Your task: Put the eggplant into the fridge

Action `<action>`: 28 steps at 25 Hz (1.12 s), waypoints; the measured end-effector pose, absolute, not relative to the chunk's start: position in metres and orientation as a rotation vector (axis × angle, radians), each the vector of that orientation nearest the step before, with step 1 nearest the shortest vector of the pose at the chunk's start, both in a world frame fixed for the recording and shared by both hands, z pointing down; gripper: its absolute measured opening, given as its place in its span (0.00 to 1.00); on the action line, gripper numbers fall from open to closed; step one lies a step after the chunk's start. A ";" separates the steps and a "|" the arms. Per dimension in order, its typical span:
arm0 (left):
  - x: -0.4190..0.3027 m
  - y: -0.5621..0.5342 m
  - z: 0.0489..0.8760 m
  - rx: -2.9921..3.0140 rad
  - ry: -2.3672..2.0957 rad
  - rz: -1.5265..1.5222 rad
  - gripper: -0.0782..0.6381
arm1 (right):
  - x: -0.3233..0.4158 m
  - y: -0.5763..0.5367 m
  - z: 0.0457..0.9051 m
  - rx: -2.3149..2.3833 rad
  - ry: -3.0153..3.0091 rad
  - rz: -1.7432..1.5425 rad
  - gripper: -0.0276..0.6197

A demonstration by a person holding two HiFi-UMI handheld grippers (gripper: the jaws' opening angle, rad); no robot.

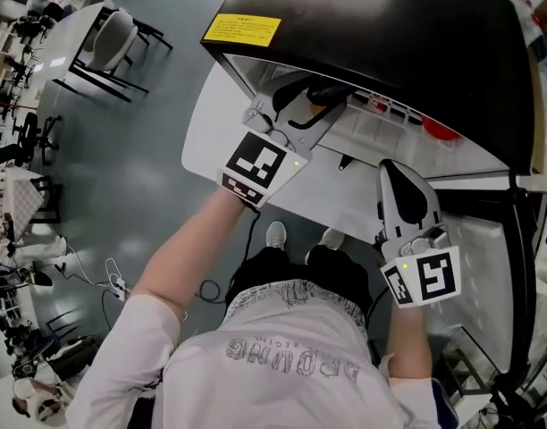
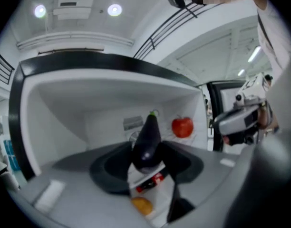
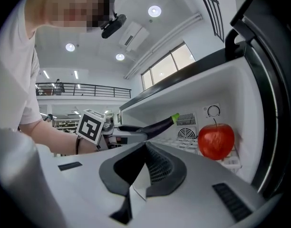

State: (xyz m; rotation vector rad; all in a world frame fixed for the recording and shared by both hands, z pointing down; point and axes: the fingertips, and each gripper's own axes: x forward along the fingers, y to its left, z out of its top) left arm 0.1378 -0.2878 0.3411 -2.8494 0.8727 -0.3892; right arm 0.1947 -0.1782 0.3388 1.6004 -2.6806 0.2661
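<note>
A dark purple eggplant (image 2: 148, 139) with a green stem is gripped in my left gripper (image 2: 148, 152), stem end pointing into the open fridge (image 1: 390, 25). In the head view the left gripper (image 1: 302, 114) is at the mouth of the upper compartment, with the eggplant (image 1: 332, 92) just inside. The right gripper view shows the eggplant (image 3: 157, 125) over the wire shelf. My right gripper (image 1: 400, 181) hovers lower right of it, in front of the fridge, jaws together and empty.
A red apple (image 3: 215, 140) sits on the shelf at the back right of the compartment. Below the shelf lie a small orange item (image 2: 141, 204) and a red-and-black one (image 2: 150, 182). The fridge door (image 1: 510, 275) stands open at the right.
</note>
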 end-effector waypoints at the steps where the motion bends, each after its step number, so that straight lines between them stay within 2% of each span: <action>1: 0.140 -0.289 0.342 -2.845 0.873 -0.388 0.39 | 0.196 -0.179 0.339 1.601 -2.682 0.260 0.05; 28: 0.167 -0.324 0.368 -2.725 0.878 -0.588 0.39 | 0.200 -0.190 0.367 1.607 -2.680 0.286 0.05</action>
